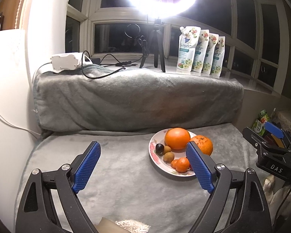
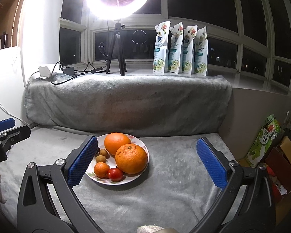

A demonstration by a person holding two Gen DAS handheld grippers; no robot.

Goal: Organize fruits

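As far as these two views show, you have every fruit on the plate (image 2: 145,151) already and nothing loose on the grey blanket (image 2: 164,194) around it, so I judge the gathering done or close to it. What is left, if anything, is tidying within the plate, and I cannot tell what final layout the task wants.

Count what you have there: two large oranges, the smooth one (image 2: 117,143) at the far side and the rough-skinned one (image 2: 131,158) nearer and to its right. You have two small mandarins (image 1: 182,164), side by side in the left wrist view, though only one shows from the right wrist. Add two brown longans (image 2: 101,156), one red cherry tomato (image 2: 115,174) at the near rim, and one dark round fruit (image 1: 159,148) at the left rim, perhaps a grape. That makes eight pieces on one plate.

The plate sits at the middle of the blanket, toward the far fold.

Your left gripper (image 1: 143,167) stands wide apart with nothing between its pads, the plate just to its right. Your right gripper (image 2: 146,162) is spread to its widest and also holds nothing; the plate lies on the left between its fingers, untouched.

Farther off, four pouches (image 2: 181,48) stand in a row on the sill beside one ring light on its tripod (image 2: 117,54).
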